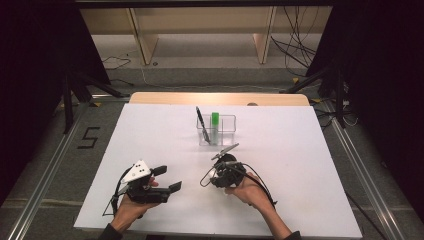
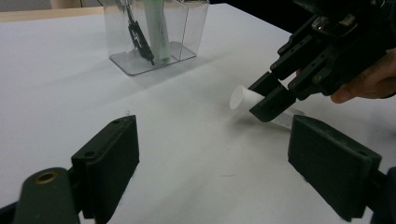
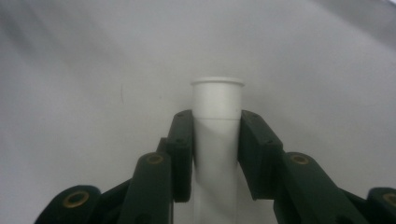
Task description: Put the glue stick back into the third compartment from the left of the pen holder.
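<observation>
On the left of the white-topped bench (image 1: pixel 165 130), the person's left hand (image 1: pixel 131 206) holds the left tool (image 1: pixel 167 179) low over the surface. Its two black jaws stand wide apart with nothing between them; in the left gripper view they frame bare bench top. A grey three-cornered plate (image 1: pixel 136 171) sits on top of it.

Toward the middle, farther back, stands a clear plastic two-compartment holder (image 1: pixel 226 129). Its left compartment holds a black pen (image 1: pixel 200 121) leaning upright and a green-capped marker (image 1: pixel 215 125) standing beside it; the right compartment looks empty.

Just in front of the holder and slightly right, the right hand (image 1: pixel 248 189) carries the right tool (image 2: pixel 271 95), pointed toward the holder. Its jaws are closed onto a white cylindrical tube with a flared white cap (image 3: pixel 217 100), gripping it on both sides just below the cap. In the left gripper view the tube (image 2: pixel 243 98) lies tilted, cap end raised slightly above the bench, its other end near or on the surface; I cannot tell which.
</observation>
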A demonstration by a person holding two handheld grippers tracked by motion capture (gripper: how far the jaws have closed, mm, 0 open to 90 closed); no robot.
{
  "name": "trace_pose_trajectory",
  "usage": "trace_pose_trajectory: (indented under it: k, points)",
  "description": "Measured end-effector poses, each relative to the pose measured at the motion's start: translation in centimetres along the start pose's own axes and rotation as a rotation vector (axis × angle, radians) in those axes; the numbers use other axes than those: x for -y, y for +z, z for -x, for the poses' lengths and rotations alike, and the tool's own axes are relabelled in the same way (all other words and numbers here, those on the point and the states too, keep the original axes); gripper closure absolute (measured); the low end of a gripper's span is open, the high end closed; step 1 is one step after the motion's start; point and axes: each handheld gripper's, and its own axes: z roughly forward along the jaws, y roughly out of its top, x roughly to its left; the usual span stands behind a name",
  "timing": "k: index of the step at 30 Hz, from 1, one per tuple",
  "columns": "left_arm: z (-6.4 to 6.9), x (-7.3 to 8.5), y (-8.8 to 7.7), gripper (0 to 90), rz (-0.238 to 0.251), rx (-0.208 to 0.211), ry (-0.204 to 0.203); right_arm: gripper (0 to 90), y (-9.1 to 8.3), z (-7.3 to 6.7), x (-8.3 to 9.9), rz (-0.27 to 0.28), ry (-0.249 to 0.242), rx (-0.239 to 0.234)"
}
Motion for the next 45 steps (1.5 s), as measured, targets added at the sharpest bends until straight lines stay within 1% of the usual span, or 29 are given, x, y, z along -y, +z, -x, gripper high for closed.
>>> trace_pose_trajectory:
  k: [3, 4, 5, 8, 11, 16, 19, 25, 27, 31, 34, 37, 45]
  points:
    - [0.0, 0.0, 0.0, 16.1, -0.001, -0.002, 0.000, 67.9, -0.8, 0.6, 0.0, 0.054, 0.026, -0.023]
    - [0.0, 0.0, 0.0, 16.1, 0.000, -0.002, -0.001, 67.9, -1.0, 0.8, 0.0, 0.079, 0.028, -0.033]
    - [0.0, 0.0, 0.0, 16.1, 0.002, -0.003, -0.003, 68.0, -1.3, 1.0, -0.1, 0.102, 0.043, -0.047]
    - [-0.1, 0.0, -0.1, 16.1, 0.005, -0.005, -0.007, 68.0, -2.0, 1.4, -0.3, 0.168, 0.064, -0.071]
    - [-0.1, 0.0, -0.1, 16.1, 0.007, -0.006, -0.011, 68.1, -2.6, 1.5, -0.5, 0.234, 0.064, -0.086]
    - [-0.1, 0.0, -0.1, 16.1, 0.007, -0.006, -0.010, 68.1, -3.2, 1.5, -0.8, 0.311, 0.067, -0.077]
    - [-0.2, 0.0, -0.1, 16.1, 0.008, -0.007, -0.010, 68.1, -3.5, 1.6, -1.0, 0.334, 0.071, -0.063]
    - [-0.2, 0.0, -0.1, 16.1, 0.011, -0.010, -0.011, 68.0, -4.3, 1.7, -1.5, 0.383, 0.055, -0.036]
    - [-0.2, 0.0, -0.1, 16.1, 0.011, -0.011, -0.012, 68.0, -4.6, 1.8, -1.6, 0.395, 0.059, -0.025]
    - [-0.2, -0.1, -0.2, 16.1, 0.019, -0.010, -0.022, 68.0, -4.8, 2.3, -1.9, 0.421, 0.059, -0.014]
    - [-0.3, -0.1, -0.3, 16.1, 0.021, -0.005, -0.022, 67.9, -4.9, 2.6, -2.1, 0.434, 0.060, -0.001]
    - [-0.4, -0.1, -0.3, 16.0, 0.036, 0.001, -0.036, 67.9, -5.2, 2.9, -2.3, 0.457, 0.061, 0.012]
    - [-0.4, -0.1, -0.4, 15.6, 0.044, 0.001, -0.034, 67.9, -6.2, 3.9, -2.8, 0.491, 0.073, 0.037]
